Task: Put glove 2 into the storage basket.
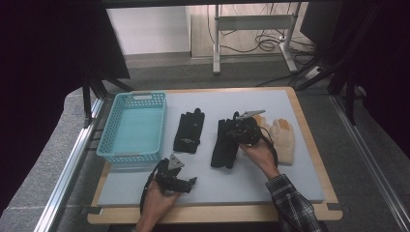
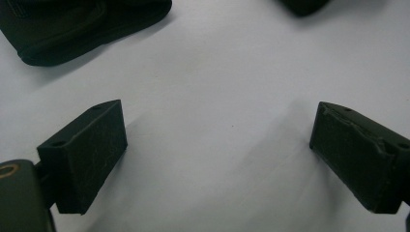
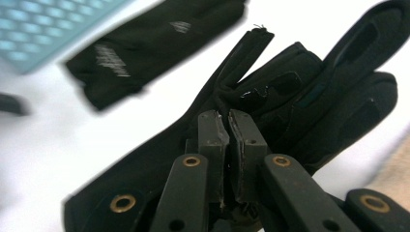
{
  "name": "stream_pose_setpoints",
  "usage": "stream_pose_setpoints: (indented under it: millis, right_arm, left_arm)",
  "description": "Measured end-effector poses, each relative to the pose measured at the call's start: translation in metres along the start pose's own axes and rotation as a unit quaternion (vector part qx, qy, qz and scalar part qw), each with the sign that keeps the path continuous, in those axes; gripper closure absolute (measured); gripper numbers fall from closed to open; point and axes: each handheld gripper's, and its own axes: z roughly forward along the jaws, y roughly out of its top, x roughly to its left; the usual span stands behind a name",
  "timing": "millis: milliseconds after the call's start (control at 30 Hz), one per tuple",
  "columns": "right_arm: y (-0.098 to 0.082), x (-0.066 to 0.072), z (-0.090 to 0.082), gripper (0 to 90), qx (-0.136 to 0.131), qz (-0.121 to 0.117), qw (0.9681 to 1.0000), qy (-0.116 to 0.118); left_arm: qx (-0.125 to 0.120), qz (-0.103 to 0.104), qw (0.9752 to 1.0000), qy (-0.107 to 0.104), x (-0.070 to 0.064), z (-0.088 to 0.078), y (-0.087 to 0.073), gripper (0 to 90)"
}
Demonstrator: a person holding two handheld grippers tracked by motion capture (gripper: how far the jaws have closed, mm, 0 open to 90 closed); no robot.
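1. The right gripper [image 1: 240, 129] sits over the top end of the black glove [image 1: 225, 145] in the middle of the tabletop [image 1: 212, 186], and hides that end in the high view
2. In the right gripper view its fingers [image 3: 212, 140] are pinched together on a fold of that glove's [image 3: 270, 96] fabric; the fold stands up between them
3. The rest of the glove trails down and out of that picture at the bottom left, so its cuff is cut off there
4. A second black glove [image 1: 189, 131] lies flat between the held one and the blue basket [image 1: 131, 126], apart from both; it is blurred in the right gripper view [image 3: 145, 53]
5. A cream glove [image 1: 282, 140] lies just right of the right hand [image 1: 259, 153], partly covered by it
6. The left gripper [image 1: 175, 180] rests low near the tabletop's front edge, below the basket
7. Its fingers [image 2: 87, 154] stand wide apart with bare tabletop between them
8. In the left gripper view, dark fabric is cut off at both top corners; which glove each piece belongs to is hard to tell
9. The tabletop is bare along the front, between the left gripper and the right forearm, and behind the gloves toward the far edge
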Motion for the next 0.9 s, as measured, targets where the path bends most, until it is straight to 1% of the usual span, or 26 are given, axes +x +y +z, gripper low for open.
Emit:
stream_pose_setpoints:
  millis: [33,67,100,167,233,267,300,333,400,433,467,500,533,600,633,667,700,733,800,833,867,900]
  right_arm:
    - [0.000,0.000,0.000,83.3,0.000,0.000,1.0000,0.000]
    - [0.001,0.008,-0.011,83.3,-0.006,0.000,0.9999,0.015]
    - [0.001,0.008,-0.011,83.3,-0.006,0.000,0.9999,0.015]
    - [0.001,0.019,-0.023,83.2,-0.008,-0.004,0.9995,0.031]
    - [-0.001,0.028,-0.031,83.1,-0.004,-0.010,0.9989,0.046]
    - [-0.006,0.035,-0.035,82.9,0.004,-0.012,0.9981,0.060]
    - [-0.006,0.035,-0.035,82.9,0.004,-0.012,0.9981,0.060]
    - [-0.010,0.039,-0.036,82.8,0.011,-0.014,0.9976,0.067]
    - [-0.021,0.043,-0.033,82.2,0.022,-0.017,0.9971,0.071]
    - [-0.028,0.044,-0.029,81.0,0.030,-0.015,0.9969,0.072]
    - [-0.037,0.043,-0.024,75.4,0.034,-0.025,0.9973,0.061]
    - [-0.037,0.043,-0.024,75.4,0.034,-0.025,0.9973,0.061]
    - [-0.040,0.038,-0.025,64.7,0.018,-0.022,0.9981,0.055]
    - [-0.038,0.034,-0.027,59.3,0.005,-0.022,0.9986,0.048]
    - [-0.038,0.034,-0.027,59.3,0.005,-0.022,0.9986,0.048]
    - [-0.035,0.031,-0.028,55.3,-0.002,-0.022,0.9990,0.040]
    - [-0.035,0.031,-0.028,55.3,-0.002,-0.022,0.9990,0.040]
    - [-0.033,0.028,-0.024,51.1,-0.004,-0.023,0.9990,0.038]
    - [-0.029,0.027,-0.018,47.0,-0.006,-0.026,0.9991,0.034]
    - [-0.029,0.027,-0.018,47.0,-0.006,-0.026,0.9991,0.034]
    - [-0.023,0.027,-0.010,43.4,-0.013,-0.027,0.9989,0.036]
    - [-0.023,0.027,-0.010,43.4,-0.013,-0.027,0.9989,0.036]
  left_arm:
    - [0.000,0.000,1.0000,0.000,0.000,0.000,0.000,6.4]
    - [-0.002,-0.001,1.0000,0.001,0.000,0.000,0.000,6.4]
    - [-0.002,-0.001,1.0000,0.001,0.000,0.000,0.000,6.4]
    - [-0.002,-0.001,1.0000,0.001,0.000,0.000,0.000,6.4]
    - [-0.001,0.001,1.0000,0.001,0.000,0.000,0.000,6.4]
    - [-0.002,0.000,1.0000,0.001,0.000,0.000,0.000,6.4]
    - [-0.002,0.000,1.0000,0.001,0.000,0.000,0.000,6.4]
    - [-0.001,0.001,1.0000,0.001,0.000,0.000,0.000,6.4]
    - [-0.001,0.001,1.0000,0.001,0.000,0.000,0.000,6.4]
    - [-0.001,0.000,1.0000,0.001,0.000,0.000,0.000,6.4]
    - [0.000,0.001,1.0000,0.001,0.000,0.000,0.000,6.4]
    - [0.000,0.001,1.0000,0.001,0.000,0.000,0.000,6.4]
    - [0.000,0.002,1.0000,0.001,0.000,0.000,0.000,6.4]
    - [0.000,0.002,1.0000,0.001,0.000,0.000,0.000,6.4]
    - [0.000,0.002,1.0000,0.001,0.000,0.000,0.000,6.4]
    - [0.000,0.001,1.0000,0.001,0.000,0.000,0.000,6.4]
    - [0.000,0.001,1.0000,0.001,0.000,0.000,0.000,6.4]
    - [0.000,0.001,1.0000,0.001,0.000,0.000,0.000,6.4]
    - [0.000,0.001,1.0000,0.001,0.000,0.000,0.000,6.4]
    - [0.000,0.001,1.0000,0.001,0.000,0.000,0.000,6.4]
    - [0.000,0.001,1.0000,0.001,0.000,0.000,0.000,6.4]
    - [0.000,0.001,1.0000,0.001,0.000,0.000,0.000,6.4]
